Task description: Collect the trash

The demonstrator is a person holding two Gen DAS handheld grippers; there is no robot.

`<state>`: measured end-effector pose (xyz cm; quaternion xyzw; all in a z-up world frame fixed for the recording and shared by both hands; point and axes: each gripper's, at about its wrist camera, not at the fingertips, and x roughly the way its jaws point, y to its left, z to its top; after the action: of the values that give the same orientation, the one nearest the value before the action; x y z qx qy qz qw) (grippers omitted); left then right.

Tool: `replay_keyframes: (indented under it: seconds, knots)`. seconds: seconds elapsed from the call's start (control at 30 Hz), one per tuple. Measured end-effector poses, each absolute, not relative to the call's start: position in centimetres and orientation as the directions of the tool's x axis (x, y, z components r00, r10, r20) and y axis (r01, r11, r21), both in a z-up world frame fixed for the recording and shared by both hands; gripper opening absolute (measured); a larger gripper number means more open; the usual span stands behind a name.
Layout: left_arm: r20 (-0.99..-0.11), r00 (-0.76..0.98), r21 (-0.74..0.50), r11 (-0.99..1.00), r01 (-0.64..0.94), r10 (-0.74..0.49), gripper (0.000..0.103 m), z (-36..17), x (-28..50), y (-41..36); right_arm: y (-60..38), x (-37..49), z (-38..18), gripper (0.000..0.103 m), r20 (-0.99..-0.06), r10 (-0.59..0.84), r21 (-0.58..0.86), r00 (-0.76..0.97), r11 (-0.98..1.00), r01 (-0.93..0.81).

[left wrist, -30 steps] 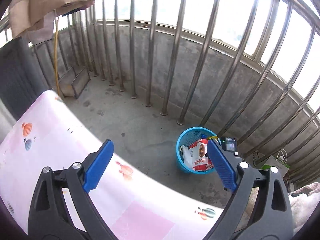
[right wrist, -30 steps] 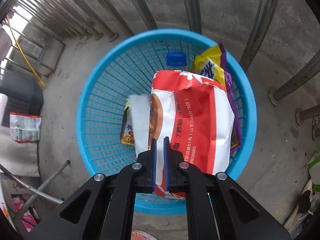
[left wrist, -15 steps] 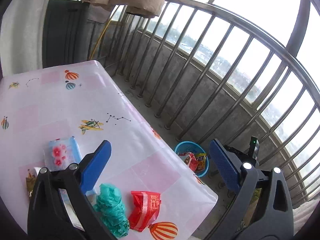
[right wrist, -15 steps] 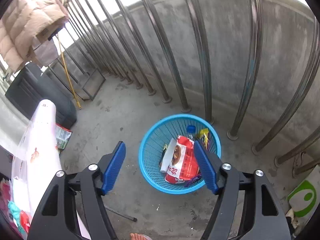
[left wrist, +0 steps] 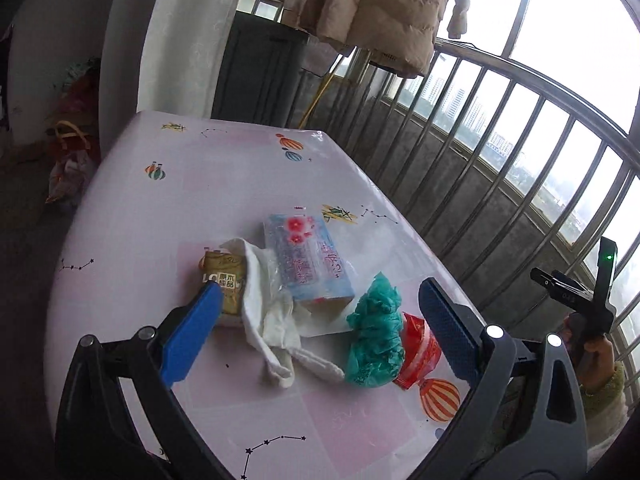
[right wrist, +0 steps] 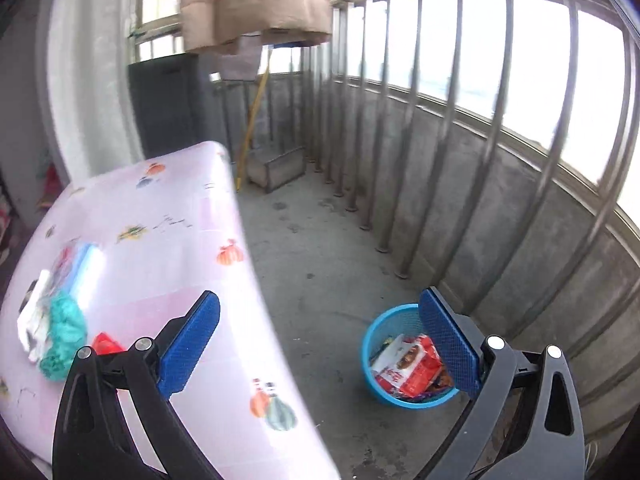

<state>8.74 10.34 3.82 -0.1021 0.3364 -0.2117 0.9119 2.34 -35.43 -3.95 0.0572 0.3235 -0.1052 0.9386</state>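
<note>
The table (left wrist: 168,216), under a pink cloth printed with balloons, carries the trash bunched toward 6 o'clock in the left wrist view. On the balcony floor, at 4 o'clock in the right wrist view, the blue basket (right wrist: 370,354) holds a red snack bag (right wrist: 416,366). On the table, a blue tissue pack (left wrist: 306,264) lies beside a white crumpled bag (left wrist: 268,308), a teal bag (left wrist: 376,340), a tan packet (left wrist: 224,280) and a red wrapper (left wrist: 420,350). The left claw (left wrist: 316,332) hangs wide open above the pile, gripping nothing. The right claw (right wrist: 320,344) is wide open too, empty.
</note>
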Motion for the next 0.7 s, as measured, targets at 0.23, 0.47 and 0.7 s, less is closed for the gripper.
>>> replay_keyframes:
  seconds: [0.23,0.47,0.7]
  knots:
    - [-0.556,0.662,-0.297,0.864,0.406,-0.503,0.094,2.6,6.9,8.6,-29.0,3.6,-6.2,0.097,-0.693,0.195,0.310,0.694,0.950,0.042]
    - [-0.587,0.567,-0.303,0.807,0.508,-0.577,0.094,1.3,7.6,4.5,-26.9,4.0,-10.8,0.087,-0.720,0.406,0.542,0.563,0.836,0.090]
    - [-0.664,0.490,-0.285,0.797,0.533,-0.565,0.068,-0.9,10.0,0.9,-26.7,6.0,-13.8,0.063,-0.727,0.471,0.617,0.500,0.767,0.174]
